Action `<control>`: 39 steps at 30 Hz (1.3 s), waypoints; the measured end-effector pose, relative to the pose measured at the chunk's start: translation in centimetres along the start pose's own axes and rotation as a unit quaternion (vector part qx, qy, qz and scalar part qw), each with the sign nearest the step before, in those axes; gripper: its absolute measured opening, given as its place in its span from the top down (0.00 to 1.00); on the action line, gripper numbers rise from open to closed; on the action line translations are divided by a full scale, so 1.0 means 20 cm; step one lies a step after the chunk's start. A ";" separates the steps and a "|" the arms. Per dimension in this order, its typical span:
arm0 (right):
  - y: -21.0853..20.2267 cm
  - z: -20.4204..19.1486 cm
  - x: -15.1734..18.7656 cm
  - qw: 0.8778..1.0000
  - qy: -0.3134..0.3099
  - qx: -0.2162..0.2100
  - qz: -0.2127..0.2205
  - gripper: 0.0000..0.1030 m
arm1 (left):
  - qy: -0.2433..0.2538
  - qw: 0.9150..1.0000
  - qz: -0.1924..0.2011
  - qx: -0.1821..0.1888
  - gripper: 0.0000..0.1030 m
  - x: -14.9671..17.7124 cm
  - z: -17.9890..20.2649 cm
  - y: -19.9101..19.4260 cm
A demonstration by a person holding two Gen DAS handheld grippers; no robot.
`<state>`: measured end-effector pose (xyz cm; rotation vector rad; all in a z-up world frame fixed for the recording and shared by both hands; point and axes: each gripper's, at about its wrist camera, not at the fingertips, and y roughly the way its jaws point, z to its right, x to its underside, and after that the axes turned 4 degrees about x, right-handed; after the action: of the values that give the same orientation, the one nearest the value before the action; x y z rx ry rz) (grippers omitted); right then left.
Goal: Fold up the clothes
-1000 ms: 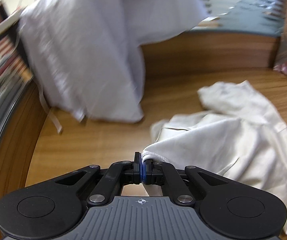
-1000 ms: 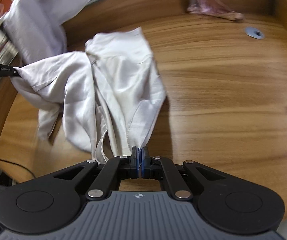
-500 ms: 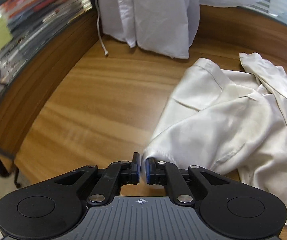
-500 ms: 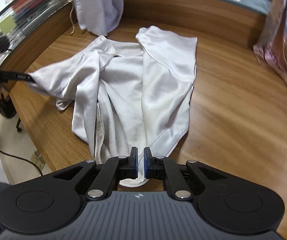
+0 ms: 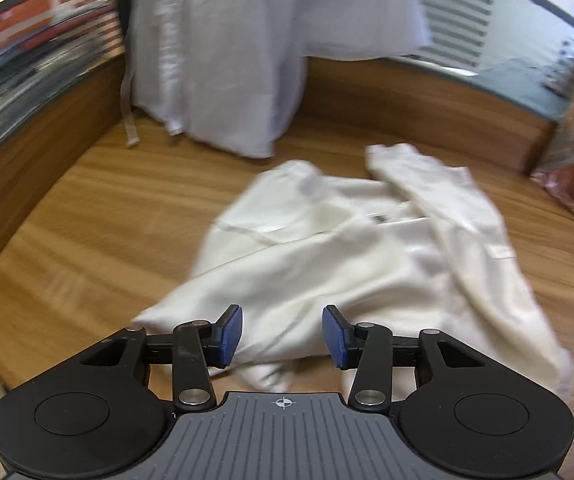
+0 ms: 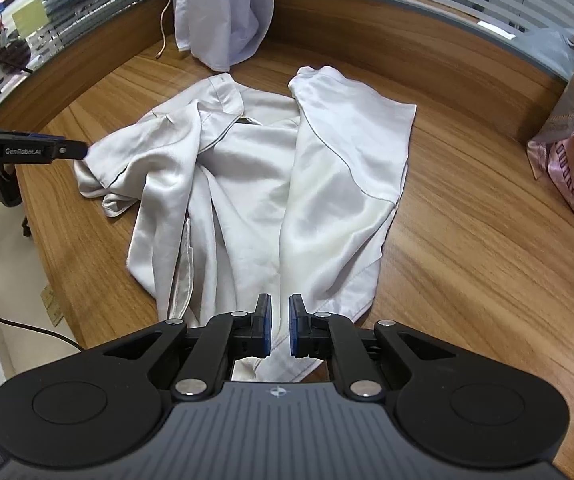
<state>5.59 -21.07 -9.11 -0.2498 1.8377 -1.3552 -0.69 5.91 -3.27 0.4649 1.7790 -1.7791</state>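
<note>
The jaws of the left gripper (image 5: 282, 334) are opening and stand well apart, with cream cloth lying below and between them but no pad pressing on it. The jaws of the right gripper (image 6: 279, 326) are also opening, though only a narrow gap shows between the blue pads, and the hem lies under that gap, not pinched.

The cream satin shirt (image 6: 271, 184) lies crumpled on the wooden table (image 6: 467, 208), its hem at the near edge and its collar toward the far raised edge. It is front-up and partly open, the two front panels parted, with one sleeve bunched toward the table's left edge, where the left gripper's tip is at the cloth in the right wrist view. A white garment (image 6: 223, 12) hangs over the far edge, and a pink cloth (image 6: 571, 128) hangs at the right edge.

The step in hand looks like the end of laying the shirt out: both grippers letting go after spreading it. The cloth is not yet flat, so the next move likely calls for re-gripping the bunched sleeve and pulling it out smooth before any fold; the slippery fabric may slide.
</note>
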 end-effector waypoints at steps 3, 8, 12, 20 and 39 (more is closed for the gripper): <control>0.01 -0.01 0.00 1.000 0.018 0.009 0.007 0.85 | 0.014 0.999 0.003 0.031 0.40 -0.05 0.09 0.04; -0.02 -0.02 0.01 0.998 0.055 0.032 0.027 0.83 | 0.037 0.997 0.001 0.061 0.31 -0.15 0.21 0.16; -0.04 -0.01 0.04 0.991 0.109 0.054 0.047 0.83 | 0.052 0.996 -0.024 0.073 0.28 -0.24 0.27 0.26; -0.05 -0.05 0.15 0.969 0.219 0.076 0.086 0.81 | 0.092 0.991 -0.069 0.064 0.26 -0.35 0.31 0.39; 0.03 -0.03 0.11 0.973 0.201 0.041 0.105 0.80 | 0.041 0.995 -0.088 0.010 0.97 -0.25 0.10 0.39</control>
<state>3.98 -21.58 -10.69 0.2777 2.0597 -1.3992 8.23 5.12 -6.29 0.4057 1.9103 -1.9242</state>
